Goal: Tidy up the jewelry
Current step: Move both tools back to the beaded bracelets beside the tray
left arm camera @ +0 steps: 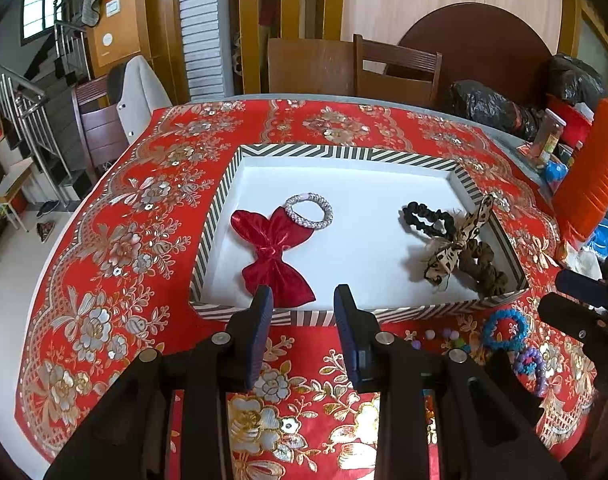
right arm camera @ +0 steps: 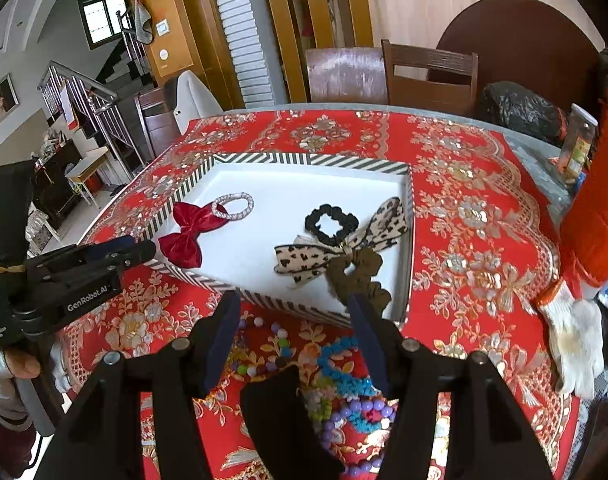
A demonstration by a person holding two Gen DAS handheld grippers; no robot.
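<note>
Both grippers are held empty above the counter's near edge: left gripper point(left arm camera: 303, 300) jaws narrowly parted, right gripper point(right arm camera: 294, 308) jaws wider, nothing between either pair. Already in the striped tray point(left arm camera: 328, 150): red bow point(left arm camera: 278, 254), pearl bracelet point(left arm camera: 309, 211), black scrunchie point(left arm camera: 426, 218), leopard bow point(left arm camera: 456, 240), brown scrunchie point(left arm camera: 484, 268). Bead bracelets point(right arm camera: 352, 384) are still loose on the cloth just before the tray, under the right gripper. Step judged: between placements. Next move likely needs a descent and closing on one loose bracelet.
</note>
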